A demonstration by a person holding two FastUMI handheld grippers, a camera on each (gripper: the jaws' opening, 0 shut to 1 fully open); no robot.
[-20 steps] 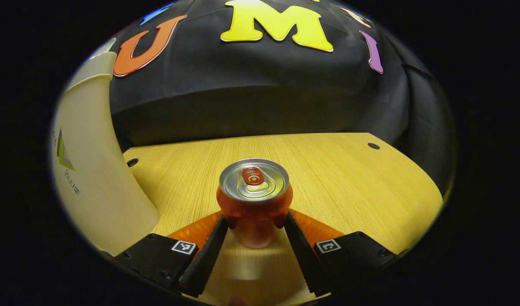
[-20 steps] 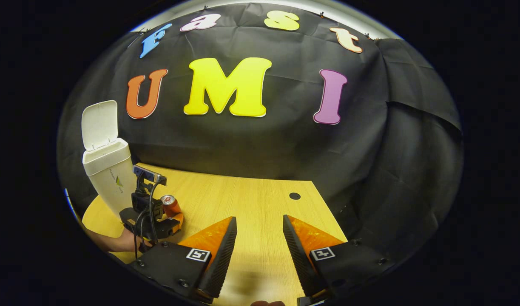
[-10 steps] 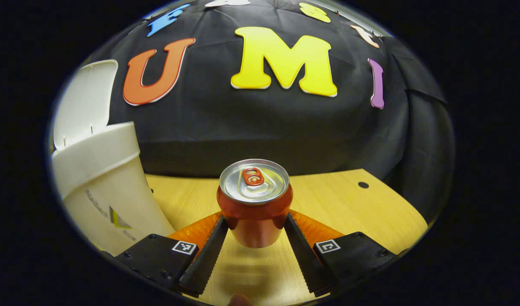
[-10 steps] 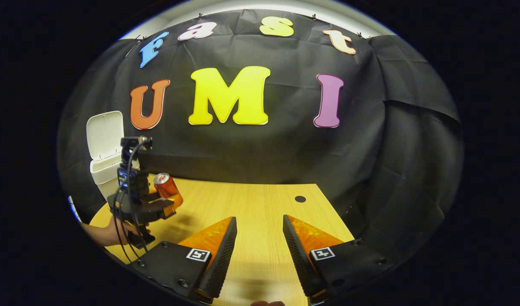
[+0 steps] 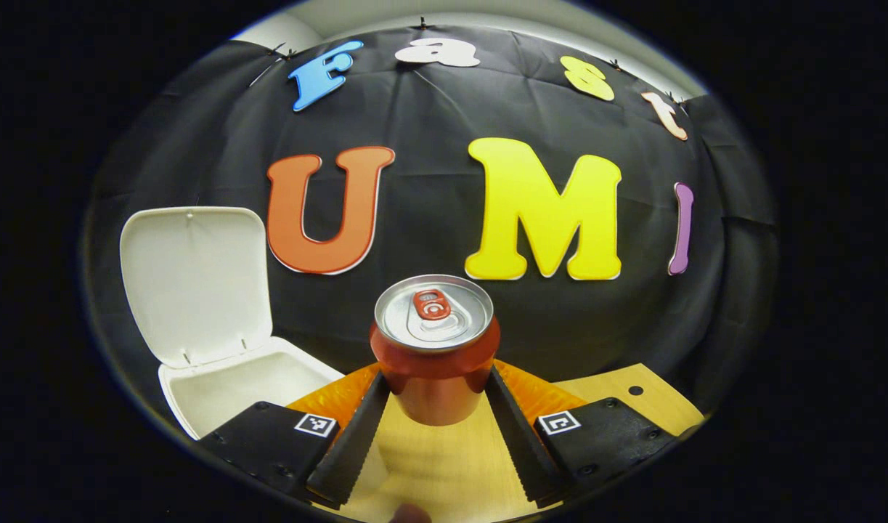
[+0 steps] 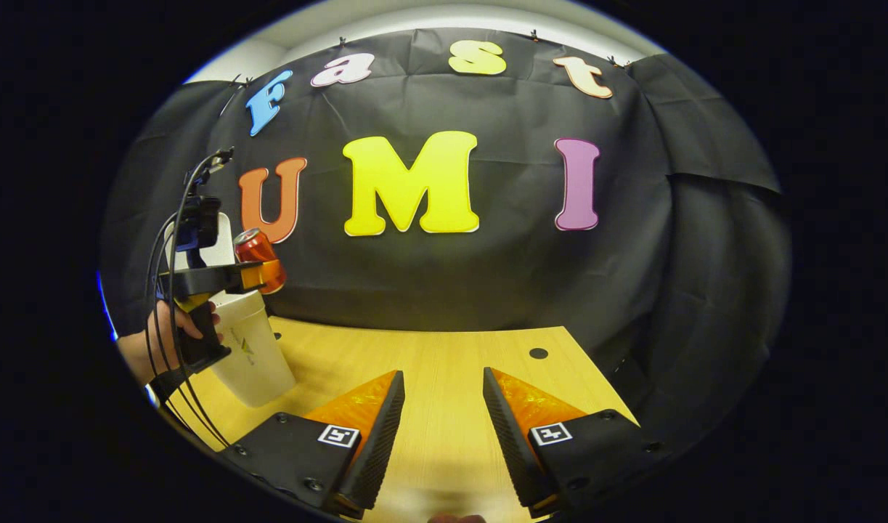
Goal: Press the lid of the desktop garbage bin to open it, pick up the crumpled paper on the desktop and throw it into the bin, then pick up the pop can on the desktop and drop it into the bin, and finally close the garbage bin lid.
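Left gripper is clamping the red aluminium pop can, both fingers pressing on its lower sides. The can is sitting upright between them, silver top and red pull tab facing the camera, and it is hanging clear of the light wooden tabletop.

In the left gripper view the white plastic desktop garbage bin is sitting just left of the can and lower in frame. Its hinged white lid is standing open and upright behind the bin mouth. The inside of the bin is showing as plain white; I cannot tell what is lying in it from here.

In the right gripper view the left gripper is showing far off on the left, held by a person's hand with black cables trailing off it. The can is sitting in its fingers, above the rim of the bin and slightly to the right of it. The bin is standing on the tabletop near its left edge.

Right gripper is holding its fingers apart with nothing between them, hovering over the tabletop and well apart from the bin.
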